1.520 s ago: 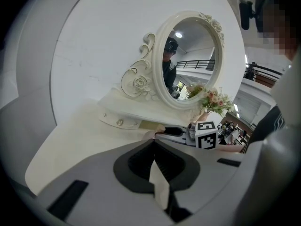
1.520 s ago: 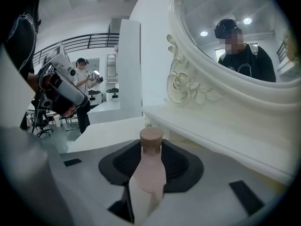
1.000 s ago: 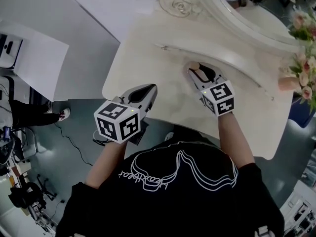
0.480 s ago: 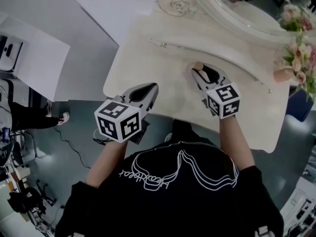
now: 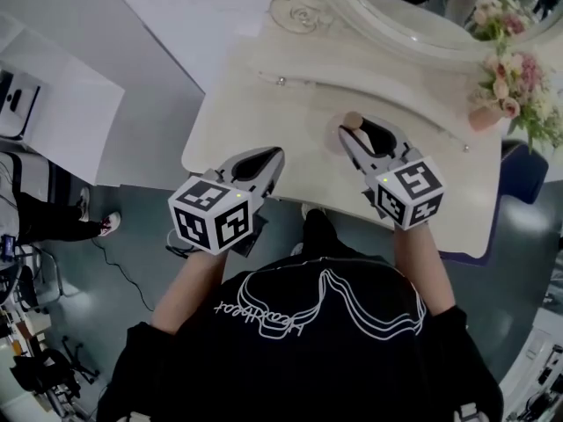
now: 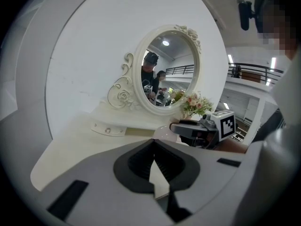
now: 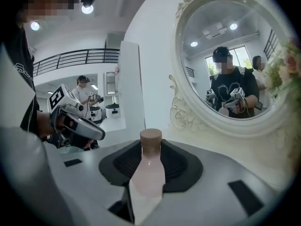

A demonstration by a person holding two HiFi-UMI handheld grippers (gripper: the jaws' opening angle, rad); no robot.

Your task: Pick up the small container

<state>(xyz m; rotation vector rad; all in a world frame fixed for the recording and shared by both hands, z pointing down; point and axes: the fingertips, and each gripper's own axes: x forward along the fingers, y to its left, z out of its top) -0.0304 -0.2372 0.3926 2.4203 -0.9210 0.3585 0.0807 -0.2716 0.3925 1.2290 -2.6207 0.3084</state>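
Observation:
The small container [image 7: 149, 168] is a pale pink bottle with a tan cap [image 5: 353, 120]. It lies lengthwise between the jaws of my right gripper [image 7: 150, 160], cap pointing away from me, and the jaws are shut on its body. In the head view the right gripper [image 5: 358, 135] holds it over the middle of the cream dressing table [image 5: 264, 121]. My left gripper [image 5: 266, 158] hovers at the table's front left edge. Its jaws are shut with nothing between them, as the left gripper view [image 6: 154, 160] also shows.
An oval mirror [image 5: 396, 25] in an ornate frame stands at the back of the table. A pink vase of flowers [image 5: 503, 95] sits at the back right. A small drawer knob [image 5: 281, 80] is on the raised shelf. A white cabinet [image 5: 53, 112] stands on the floor to the left.
My right gripper has drawn back a little toward me and to the right with the bottle in it. The left gripper has stayed in place.

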